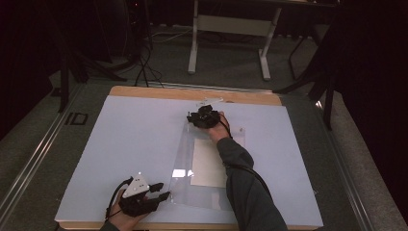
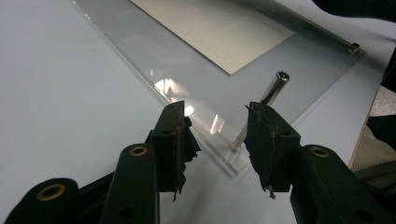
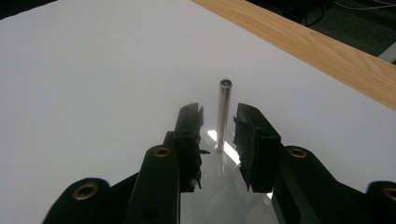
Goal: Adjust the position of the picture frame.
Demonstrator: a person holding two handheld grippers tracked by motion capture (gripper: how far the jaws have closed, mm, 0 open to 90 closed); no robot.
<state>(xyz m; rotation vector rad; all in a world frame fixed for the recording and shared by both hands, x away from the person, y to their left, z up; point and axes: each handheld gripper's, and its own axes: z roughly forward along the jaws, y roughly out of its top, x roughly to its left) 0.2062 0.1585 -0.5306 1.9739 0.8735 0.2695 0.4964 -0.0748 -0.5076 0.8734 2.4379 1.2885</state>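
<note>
Risk at the far corner: we judge that the right gripper [image 3: 218, 122] could knock the metal post [image 3: 223, 114] sideways if its fingers close off-centre, because the post is thin and stands upright on the clear plate [image 1: 211, 139].
Risk at the near corner: the left gripper [image 2: 216, 128] could slide over the plate edge, or push the whole plate across the surface [image 1: 134, 139], since the sheet is smooth and lies flat (we cannot tell if it is fixed).
Risk for the paper: the white sheet [image 1: 208, 163] under the plate may shift if one corner is lifted alone.
Right fingers: apart, with the post standing between them; we see no contact, the gap on each side is small.
Left fingers: apart, nothing clamped; the near corner of the plate lies between and just below them.
Near post: a second post [image 2: 274, 88] stands on the plate just beyond the left fingers, close to the right-hand one.
Plate position: in the middle of the surface, its far corner at the right gripper [image 1: 206, 117], its near corner just beside the left gripper [image 1: 161, 192].
</note>
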